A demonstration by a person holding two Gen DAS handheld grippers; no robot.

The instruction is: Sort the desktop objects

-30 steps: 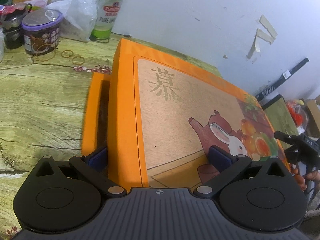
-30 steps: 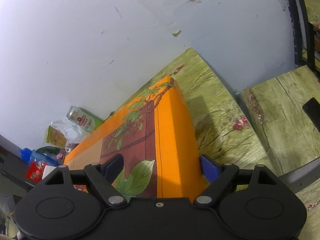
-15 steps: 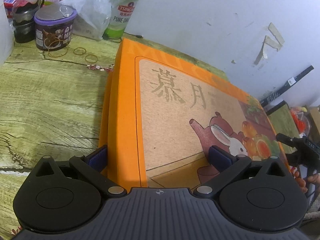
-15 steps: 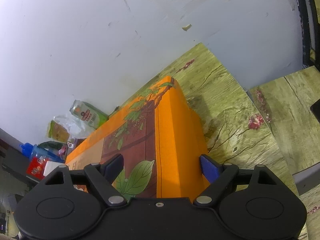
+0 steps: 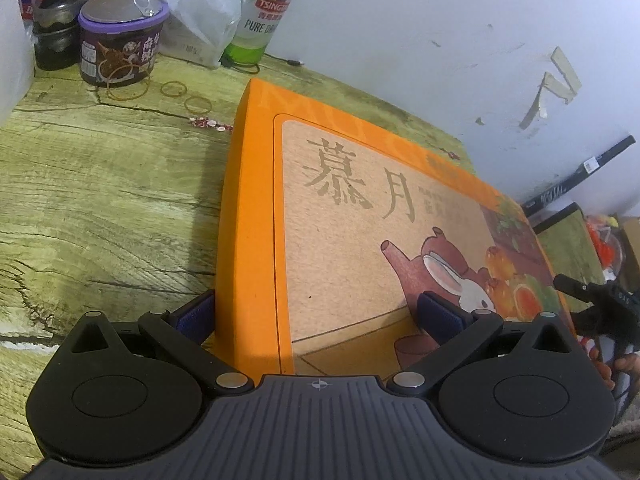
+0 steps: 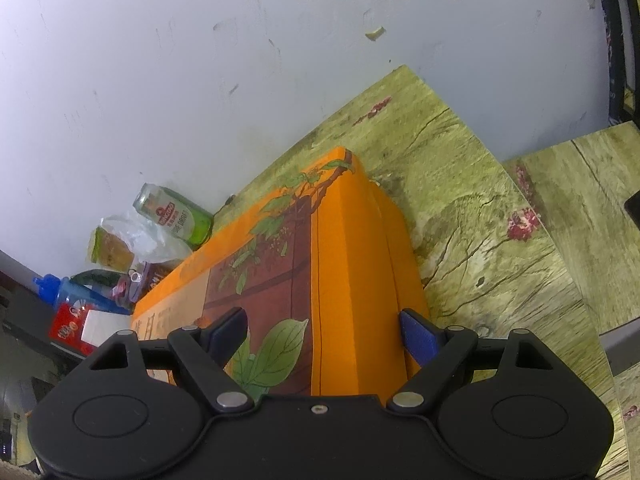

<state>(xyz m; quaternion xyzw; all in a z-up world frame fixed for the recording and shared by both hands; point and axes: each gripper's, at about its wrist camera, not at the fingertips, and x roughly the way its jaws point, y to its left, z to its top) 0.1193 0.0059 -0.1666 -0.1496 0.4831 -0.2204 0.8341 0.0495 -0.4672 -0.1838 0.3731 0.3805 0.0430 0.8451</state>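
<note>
Orange gift-box lid (image 5: 360, 216) lying over its base on the green wood-grain table (image 5: 100, 200), near the wall. Left gripper (image 5: 320, 312) straddling the lid's left edge, one blue pad beside the outer side wall, the other on the printed top; clamped, apparently, though contact is hard to confirm. Right gripper (image 6: 324, 328) placed likewise at the opposite edge. Beer can (image 5: 268, 8) and purple-lidded tub (image 5: 120, 40) well apart, at the table's far end.

Matt cardboard box lid (image 5: 256, 200), wood-grain table (image 5: 100, 200)
</note>
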